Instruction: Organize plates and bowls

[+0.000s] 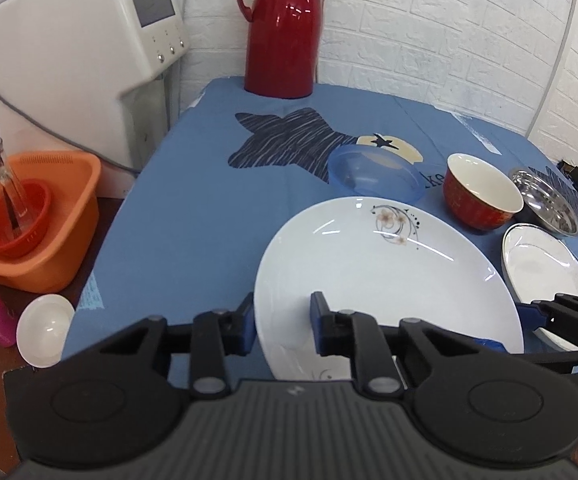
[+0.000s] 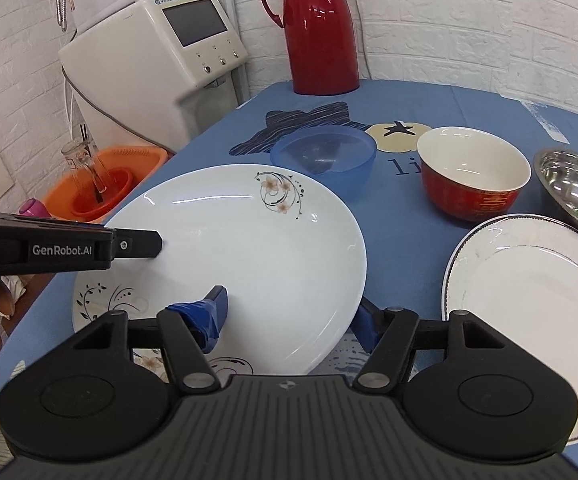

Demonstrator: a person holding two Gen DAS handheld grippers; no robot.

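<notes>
The large white plate [image 2: 249, 240] with a flower print sits above a second flower-printed plate [image 2: 101, 304] near the front of the blue tablecloth [image 1: 193, 208].

Left gripper [image 1: 283, 326]: fingers apart, straddling the left rim of the large plate, one finger outside the rim and one over the plate's inner surface. No clamping is visible.

Right gripper [image 2: 293, 318]: fingers apart, straddling the right rim of the same plate, with the left finger over the plate and the right finger outside the rim.

Right of the large plate lies a white plate with a dark rim [image 2: 529, 288]. Behind it stand a red bowl [image 2: 473, 180], a blue plastic bowl [image 2: 323, 156] and a steel dish [image 2: 573, 188]. A red jug [image 2: 317, 28] stands at the far edge of the table. An orange basin [image 1: 49, 216] sits left of the table.
</notes>
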